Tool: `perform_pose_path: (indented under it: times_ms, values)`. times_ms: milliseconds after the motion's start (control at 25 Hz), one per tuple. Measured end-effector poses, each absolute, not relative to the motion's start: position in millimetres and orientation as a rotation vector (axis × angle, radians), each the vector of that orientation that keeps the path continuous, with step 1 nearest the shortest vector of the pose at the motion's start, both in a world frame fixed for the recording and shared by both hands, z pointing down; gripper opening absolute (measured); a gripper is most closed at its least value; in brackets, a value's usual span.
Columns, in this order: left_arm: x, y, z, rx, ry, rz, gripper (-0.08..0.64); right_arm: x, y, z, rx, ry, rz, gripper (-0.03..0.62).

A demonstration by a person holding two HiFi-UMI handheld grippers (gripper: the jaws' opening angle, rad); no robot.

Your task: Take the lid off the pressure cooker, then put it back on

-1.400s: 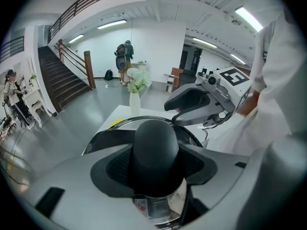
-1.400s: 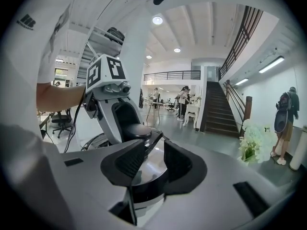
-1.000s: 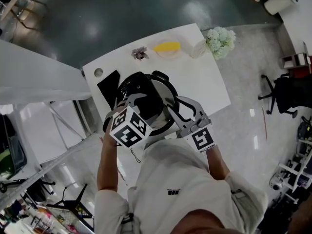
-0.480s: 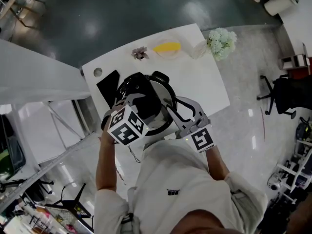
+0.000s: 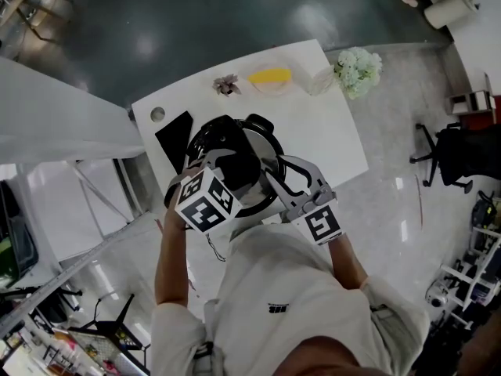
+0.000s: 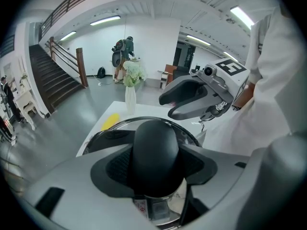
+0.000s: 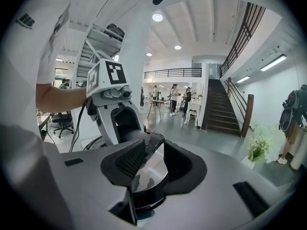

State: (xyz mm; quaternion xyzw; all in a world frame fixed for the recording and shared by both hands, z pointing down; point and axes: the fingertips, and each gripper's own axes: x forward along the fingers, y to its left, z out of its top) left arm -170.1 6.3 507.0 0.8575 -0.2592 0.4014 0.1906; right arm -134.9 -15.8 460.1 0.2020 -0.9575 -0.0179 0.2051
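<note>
The white table [image 5: 333,135] stood on a glossy floor, and the person [image 5: 286,312] leaned over its near edge. The pressure cooker [image 5: 266,157] sat near the middle of the table, just in front of the person, with its lid [image 5: 223,135] on top. The left gripper [image 6: 156,169] came down steeply onto the lid. Its jaws stood about half apart and both pads pressed on the sides of the lid's rounded black knob [image 6: 156,138], which filled the gap between them. The right gripper [image 7: 152,164] reached in at a shallower slant from the cooker's right side. Its jaws were partly apart and straddled the steel rim, clamped low down on a black side handle [image 7: 144,198]. A flat black pad [image 5: 174,135] lay on the table just left of the cooker. Along the far edge were a white bouquet [image 5: 358,67], a yellow object [image 5: 269,77] and a small flower [image 5: 225,84], all well apart from the cooker.
</note>
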Motion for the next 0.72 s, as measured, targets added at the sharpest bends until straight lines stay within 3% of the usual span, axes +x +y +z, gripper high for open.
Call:
perform_pose_path:
  times_ms: [720]
  values:
    - [-170.6, 8.6, 514.7, 2.359, -0.795, 1.154, 0.288, -138.7, -11.6, 457.8, 0.568, -2.668, -0.060, 0.126]
